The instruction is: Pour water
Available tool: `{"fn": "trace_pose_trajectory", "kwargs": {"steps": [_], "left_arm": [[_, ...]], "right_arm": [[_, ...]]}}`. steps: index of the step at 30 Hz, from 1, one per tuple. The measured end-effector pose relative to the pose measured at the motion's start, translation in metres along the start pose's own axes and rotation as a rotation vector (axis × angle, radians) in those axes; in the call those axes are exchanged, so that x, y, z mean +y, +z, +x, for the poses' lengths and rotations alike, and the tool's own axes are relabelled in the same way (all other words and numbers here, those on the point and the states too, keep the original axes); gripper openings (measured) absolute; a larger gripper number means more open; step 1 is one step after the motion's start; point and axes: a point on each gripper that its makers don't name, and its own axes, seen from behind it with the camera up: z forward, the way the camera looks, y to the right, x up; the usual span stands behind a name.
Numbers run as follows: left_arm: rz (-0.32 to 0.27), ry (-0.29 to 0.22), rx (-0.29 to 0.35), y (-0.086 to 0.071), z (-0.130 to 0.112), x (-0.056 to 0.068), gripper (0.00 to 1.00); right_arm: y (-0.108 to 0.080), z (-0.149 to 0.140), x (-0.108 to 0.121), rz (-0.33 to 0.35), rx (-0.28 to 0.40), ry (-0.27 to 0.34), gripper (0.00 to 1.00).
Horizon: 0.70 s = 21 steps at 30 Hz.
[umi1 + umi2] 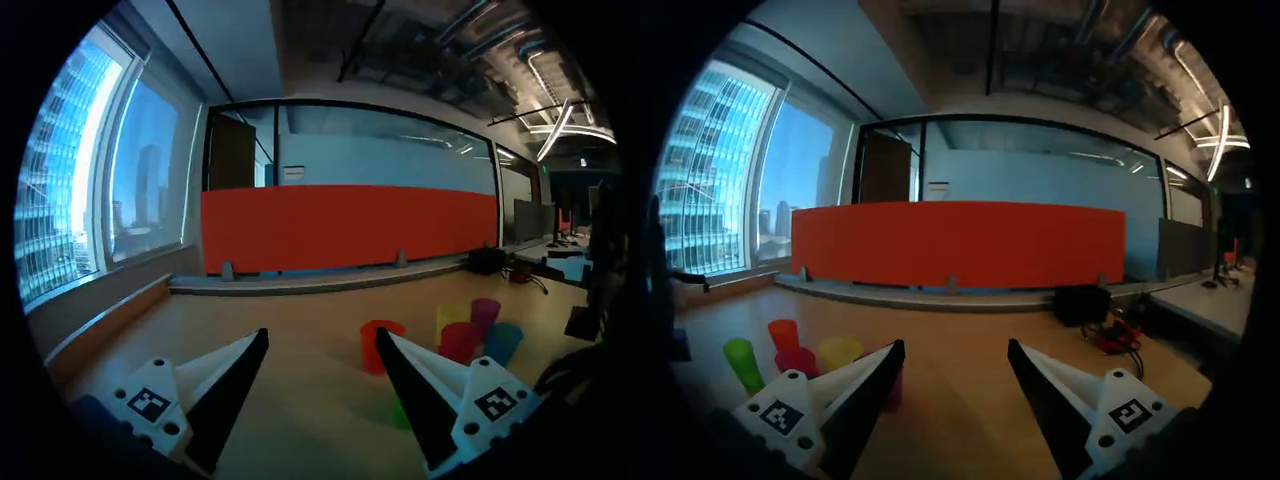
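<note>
Left tongs [322, 332] and right tongs [956, 344], both white-fingered and spread wide with nothing between them, hover above the light wooden table [280, 376], on which a cluster of coloured plastic cups [460, 340] stands just beyond the left tongs' right-hand finger, well in front of a red partition panel [344, 224].

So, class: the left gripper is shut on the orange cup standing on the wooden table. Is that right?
No. The left gripper view shows the left gripper open, holding nothing; the orange cup stands on the wooden table beyond its fingertips.
</note>
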Motion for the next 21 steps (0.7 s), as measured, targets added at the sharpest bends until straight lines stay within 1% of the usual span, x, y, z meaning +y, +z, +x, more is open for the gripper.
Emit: {"fn": "trace_pose_trajectory", "kwargs": {"steps": [5, 9, 12, 15, 21], "left_arm": [[0.040, -0.015, 0.035, 0.000, 0.008, -0.005, 1.00], [0.056, -0.015, 0.056, 0.000, 0.013, -0.005, 1.00], [0.061, -0.013, 0.065, 0.000, 0.016, -0.004, 1.00], [0.061, -0.011, 0.070, 0.001, 0.018, -0.002, 1.00], [0.072, -0.021, 0.071, 0.004, 0.016, -0.002, 1.00]], "right_arm": [[-0.002, 0.004, 0.009, -0.052, 0.040, 0.013, 1.00], [-0.005, 0.010, 0.014, -0.085, 0.074, 0.027, 1.00], [-0.007, 0.012, 0.017, -0.097, 0.092, 0.023, 1.00], [-0.009, 0.013, 0.018, -0.101, 0.097, 0.022, 1.00], [-0.012, 0.011, 0.018, -0.104, 0.099, 0.030, 1.00]]}}
